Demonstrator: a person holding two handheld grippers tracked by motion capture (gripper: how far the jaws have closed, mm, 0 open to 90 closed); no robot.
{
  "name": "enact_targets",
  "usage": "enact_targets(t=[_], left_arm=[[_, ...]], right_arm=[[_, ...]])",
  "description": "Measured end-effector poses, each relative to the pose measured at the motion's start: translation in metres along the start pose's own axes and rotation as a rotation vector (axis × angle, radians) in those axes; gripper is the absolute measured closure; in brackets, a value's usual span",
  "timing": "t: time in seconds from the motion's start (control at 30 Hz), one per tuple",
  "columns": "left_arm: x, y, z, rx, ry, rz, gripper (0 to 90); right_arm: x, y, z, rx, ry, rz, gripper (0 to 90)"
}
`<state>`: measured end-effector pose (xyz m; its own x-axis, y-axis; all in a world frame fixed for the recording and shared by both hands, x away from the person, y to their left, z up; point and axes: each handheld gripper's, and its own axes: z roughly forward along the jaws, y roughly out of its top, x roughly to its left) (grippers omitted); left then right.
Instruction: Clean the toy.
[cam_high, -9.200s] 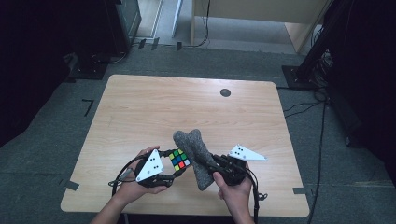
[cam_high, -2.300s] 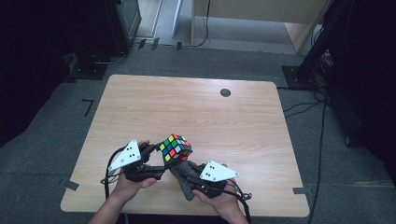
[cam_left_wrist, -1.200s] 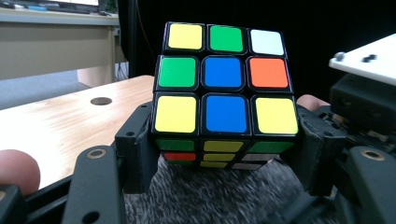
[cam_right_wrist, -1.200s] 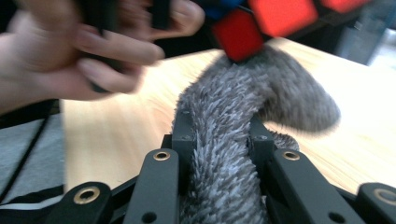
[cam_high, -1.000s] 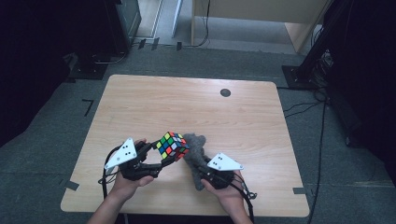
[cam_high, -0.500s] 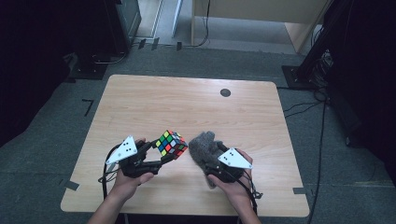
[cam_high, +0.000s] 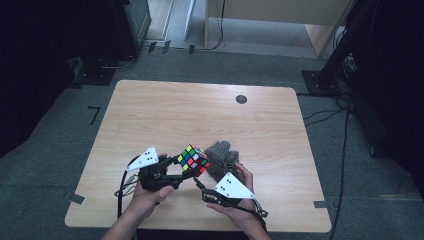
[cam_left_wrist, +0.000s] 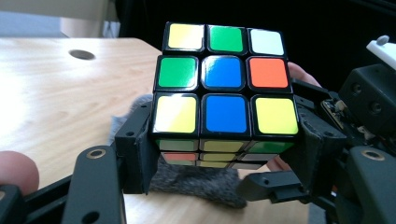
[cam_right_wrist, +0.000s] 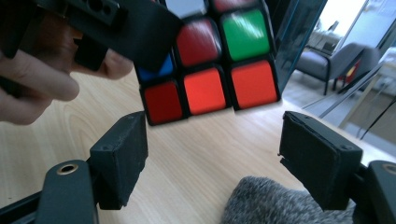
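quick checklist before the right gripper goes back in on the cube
1. Left gripper holds the cube: ok, its jaws are clamped on the bottom layer.
2. Cube clear of the table: ok, it is held above the wood.
3. Right gripper free to take a layer: ok, its jaws have just been opening, nothing is between them and they sit just below the cube's red row.
4. Grey cloth out of the way: not ok, it lies on the table right under the right jaws.
5. Right jaws lined up square with a layer: cannot tell, the cube looks tilted and blurred in the right gripper view.
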<state>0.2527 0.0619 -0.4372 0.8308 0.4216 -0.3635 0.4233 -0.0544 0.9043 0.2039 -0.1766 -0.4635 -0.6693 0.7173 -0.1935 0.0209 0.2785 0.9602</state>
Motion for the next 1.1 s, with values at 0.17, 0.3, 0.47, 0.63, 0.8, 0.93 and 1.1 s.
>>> enact_targets(t=[0.17,0.3,0.47,0.63,0.8,0.93,1.1], left_arm=[[-0.003,-0.002,0.004,0.013,-0.032,-0.019,34.5],[-0.002,-0.002,0.003,0.013,-0.046,-0.012,34.6],[0.0,-0.002,0.003,0.03,-0.052,0.002,34.7],[0.003,-0.001,0.004,0.041,-0.053,-0.032,34.5],[0.006,-0.001,0.003,0.027,-0.064,-0.039,32.9],[0.01,0.002,-0.003,-0.013,-0.065,-0.043,28.9],[0.018,0.008,-0.021,-0.089,-0.041,-0.01,27.2]], right_arm=[[0.005,0.002,-0.001,-0.013,-0.035,-0.053,28.8],[0.006,0.003,-0.003,-0.023,-0.043,-0.079,29.3],[0.006,0.004,-0.005,-0.015,-0.024,-0.112,32.7],[0.006,0.004,-0.004,-0.006,-0.03,-0.112,33.4],[0.007,0.007,-0.003,0.018,-0.037,-0.096,34.2],[0.002,0.006,-0.003,0.055,-0.018,-0.065,34.2],[-0.013,0.003,-0.004,0.103,-0.038,0.013,34.3]])
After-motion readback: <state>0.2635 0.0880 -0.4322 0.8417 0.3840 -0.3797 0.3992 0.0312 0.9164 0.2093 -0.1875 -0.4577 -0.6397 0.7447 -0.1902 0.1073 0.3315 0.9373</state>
